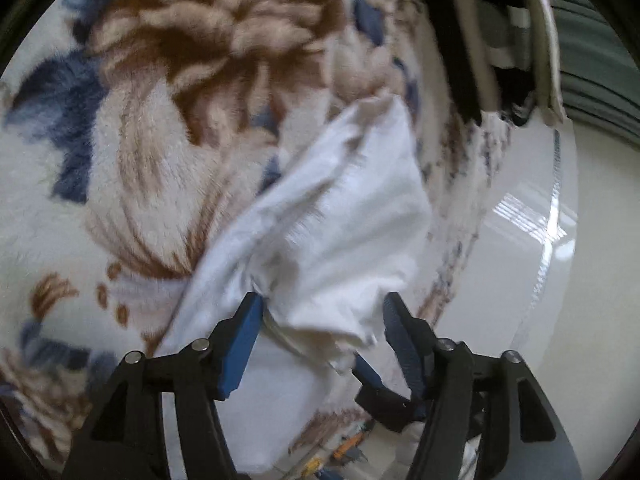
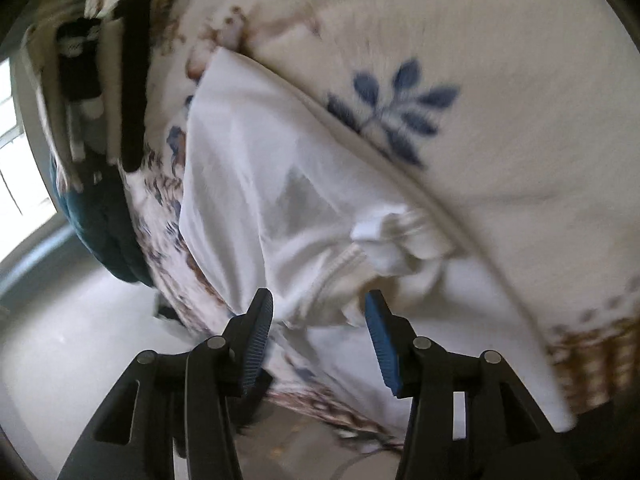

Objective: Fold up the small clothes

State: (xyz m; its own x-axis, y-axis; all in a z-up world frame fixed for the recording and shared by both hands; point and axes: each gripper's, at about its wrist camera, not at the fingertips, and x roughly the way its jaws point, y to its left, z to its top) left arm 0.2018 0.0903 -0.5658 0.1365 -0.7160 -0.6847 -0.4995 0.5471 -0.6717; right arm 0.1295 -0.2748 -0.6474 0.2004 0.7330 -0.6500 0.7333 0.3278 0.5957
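- Garment (image 1: 340, 216): white, small, rumpled, lying on floral blanket (image 1: 140, 140) near its edge, as seen from left wrist.
- Left gripper (image 1: 324, 304): jaws spread wide, cloth bunched between them and touching the left pad; not pinched, as far as can be told.
- Beyond blanket edge: glossy white floor (image 1: 520, 260); dark and striped clothes (image 1: 500, 40) at top right, too blurred to say whether folded.
- Second black-and-blue tool part low and right of the garment, likely the other gripper; cannot tell more.
- From right wrist: same white garment (image 2: 248, 168) draped over blanket (image 2: 480, 40), one long edge running diagonally, a thick knot of seams and hem bunched near the fingers.
- Right gripper (image 2: 318, 312): jaws apart, straddling the bunched hem, nothing clamped.
- Dark clothes (image 2: 132, 80) hanging off blanket edge at upper left; teal cloth (image 2: 100, 224) below them; grey floor (image 2: 80, 340) underneath.
- Progress, by judgement: early. No clean fold visible; cloth creased and lumpy, layers overlapping unevenly.
- Left to do: grip hem corners, spread flat, fold over, square up.
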